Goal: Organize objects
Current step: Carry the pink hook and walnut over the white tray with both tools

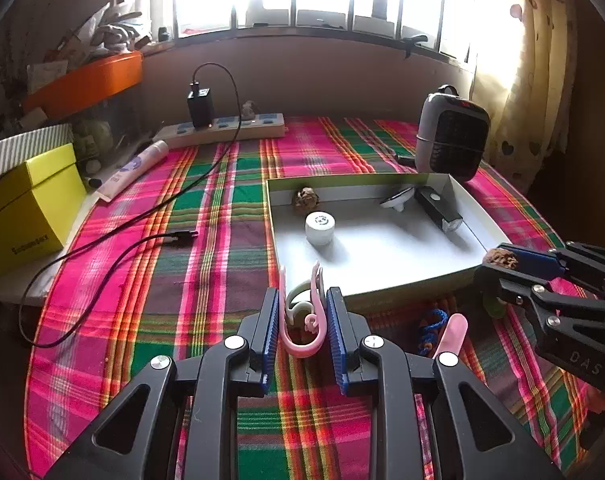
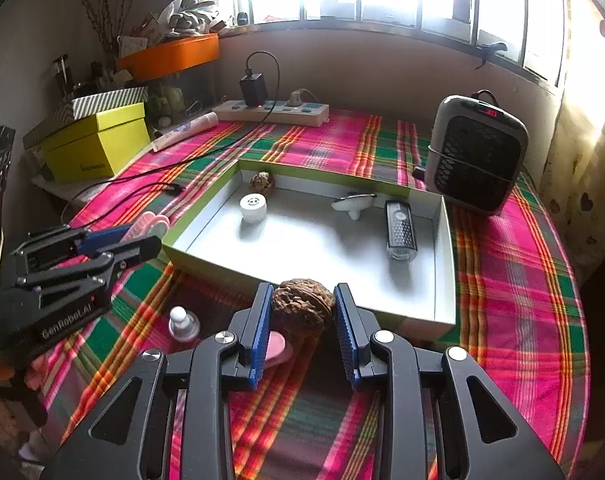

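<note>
A shallow green-edged white tray (image 1: 418, 280) (image 2: 206, 254) lies on the plaid tablecloth. In it are a walnut (image 1: 305, 199) (image 2: 262, 183), a small white jar (image 1: 319, 227) (image 2: 253, 207), a white suction hook (image 1: 398, 199) (image 2: 354, 202) and a black flashlight (image 1: 438, 209) (image 2: 400, 230). My left gripper (image 1: 302, 308) (image 2: 142, 240) is shut on pink and grey hooks (image 1: 302, 312), just before the tray's near left corner. My right gripper (image 2: 302, 312) (image 1: 498, 262) is shut on a second walnut (image 2: 302, 309) (image 1: 501, 258), at the tray's near edge.
On the cloth in front of the tray lie a pink object (image 1: 451, 334) (image 2: 278, 346), a blue cord (image 1: 429, 330) and a small clear bottle (image 2: 182, 324). A heater (image 1: 452, 134) (image 2: 476, 156) stands behind the tray. Power strip (image 1: 222, 128), black cable (image 1: 142, 236), tube (image 1: 136, 170) and yellow box (image 1: 26, 208) lie left.
</note>
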